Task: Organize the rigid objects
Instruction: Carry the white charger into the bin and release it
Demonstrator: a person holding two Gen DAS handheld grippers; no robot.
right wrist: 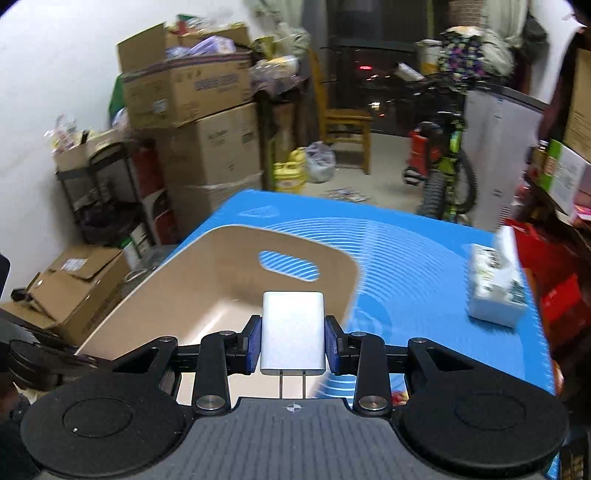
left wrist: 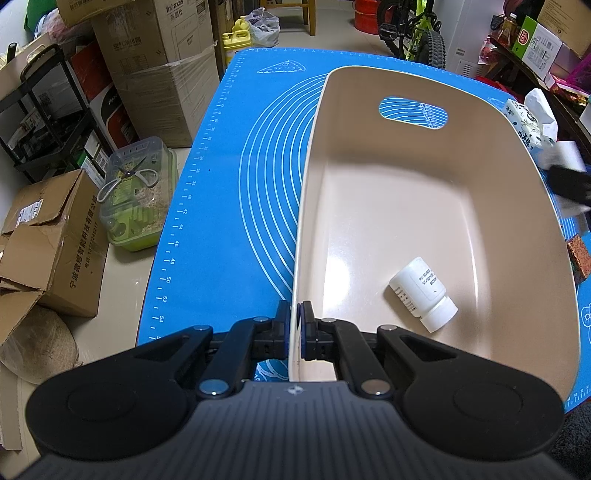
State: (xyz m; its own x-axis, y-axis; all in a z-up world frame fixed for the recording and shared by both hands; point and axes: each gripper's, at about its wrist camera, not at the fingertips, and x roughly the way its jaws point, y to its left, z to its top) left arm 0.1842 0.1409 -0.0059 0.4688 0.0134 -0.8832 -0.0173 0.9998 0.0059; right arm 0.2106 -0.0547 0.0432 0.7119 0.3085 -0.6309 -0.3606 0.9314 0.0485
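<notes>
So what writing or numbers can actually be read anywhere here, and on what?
"inkaxss": top cardboard box, far left.
"24" up to "54": ruler scale on the blue mat, along its left edge.
Chinese characters: floor carton, printed down its side.
White bottle in the beige bin: label print too small to read.
Tissue pack: print too blurred.
Silver charger: no text visible.
</notes>
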